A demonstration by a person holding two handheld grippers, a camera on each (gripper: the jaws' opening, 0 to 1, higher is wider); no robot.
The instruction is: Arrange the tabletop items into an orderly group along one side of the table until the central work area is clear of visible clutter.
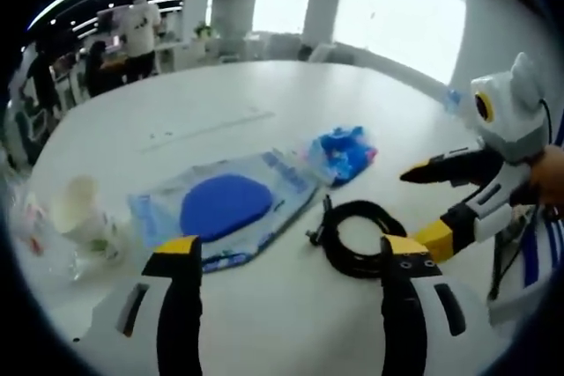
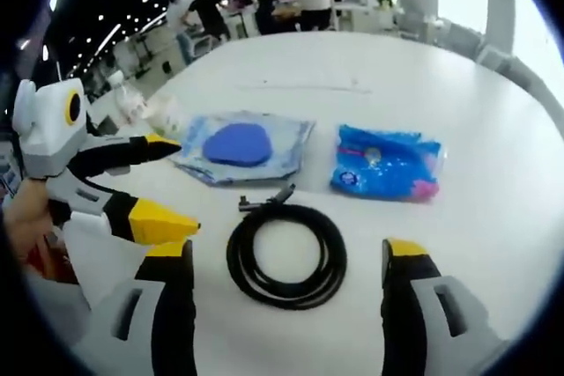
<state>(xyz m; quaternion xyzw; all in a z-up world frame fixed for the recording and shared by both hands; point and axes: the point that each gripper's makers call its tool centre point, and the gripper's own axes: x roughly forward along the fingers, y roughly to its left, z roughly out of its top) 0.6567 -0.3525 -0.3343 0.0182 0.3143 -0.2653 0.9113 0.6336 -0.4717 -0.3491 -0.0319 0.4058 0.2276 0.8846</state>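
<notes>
Left tool [image 2: 159, 187] and right tool [image 2: 288, 257], jaws apart, flank our black cable coil [image 2: 286, 255] on the counter [image 2: 493, 191]. Left of the coil lies 1 clear pouch [image 2: 242, 149], right of it 1 blue packet [image 2: 386, 163]. Nipping 1 strand could unspool the coil.

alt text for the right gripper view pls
A coiled black cable lies on a white table between the right gripper's open jaws. Beyond it lie a clear bag holding a blue pad and a blue packet; the open left gripper reaches in from the left.
</notes>
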